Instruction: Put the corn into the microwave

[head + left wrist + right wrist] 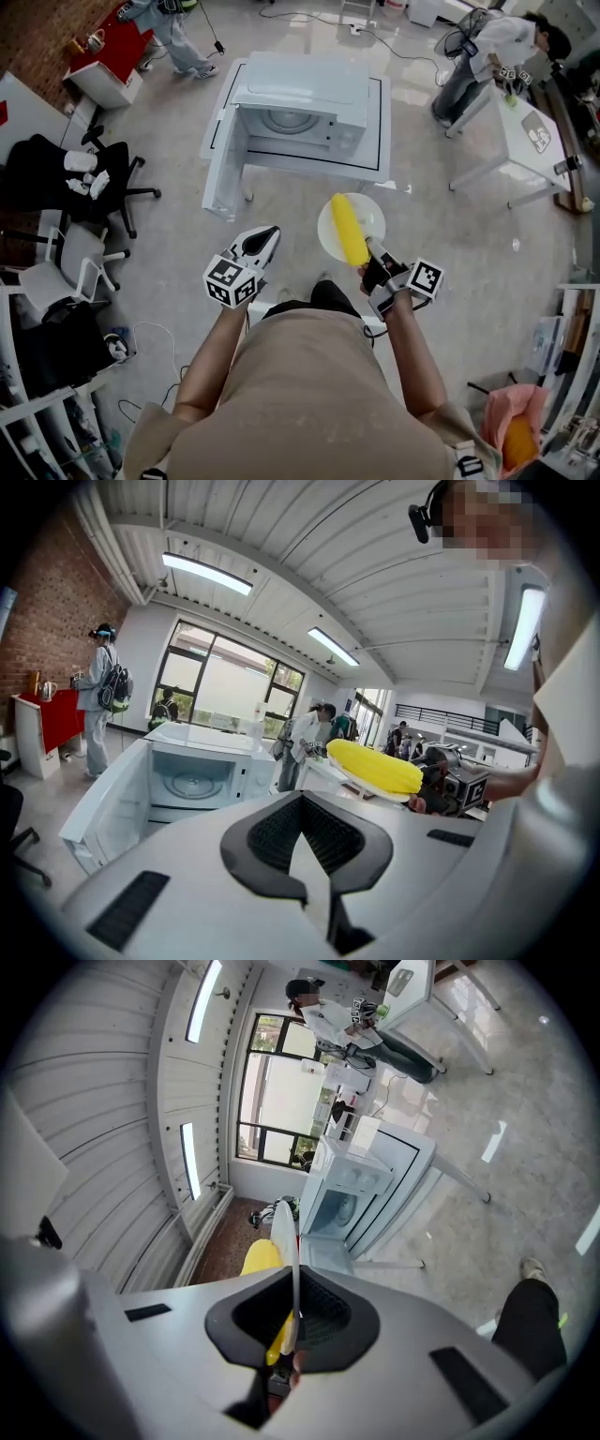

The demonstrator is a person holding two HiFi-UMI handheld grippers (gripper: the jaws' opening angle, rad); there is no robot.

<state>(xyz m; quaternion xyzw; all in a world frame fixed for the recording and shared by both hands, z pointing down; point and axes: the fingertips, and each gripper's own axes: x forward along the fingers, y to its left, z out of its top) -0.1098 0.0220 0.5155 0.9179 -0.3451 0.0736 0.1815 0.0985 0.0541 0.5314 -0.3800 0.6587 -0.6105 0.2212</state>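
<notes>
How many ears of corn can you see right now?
1. The corn lies on the white plate, which the right gripper clamps by its rim, short of the open microwave. More could be hidden.

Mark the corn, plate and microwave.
corn (348, 231), head view, middle of the cob.
plate (373, 216), head view, bare part right of the corn.
microwave (300, 86), head view, top panel.

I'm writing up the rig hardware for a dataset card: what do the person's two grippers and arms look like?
The left gripper and the right gripper both have smooth, pale grey shells with black ribbed pads lining the jaws. Each carries a white cube printed with black square markers. No cables show. The person wears a beige short-sleeved top, and the forearms are bare.
</notes>
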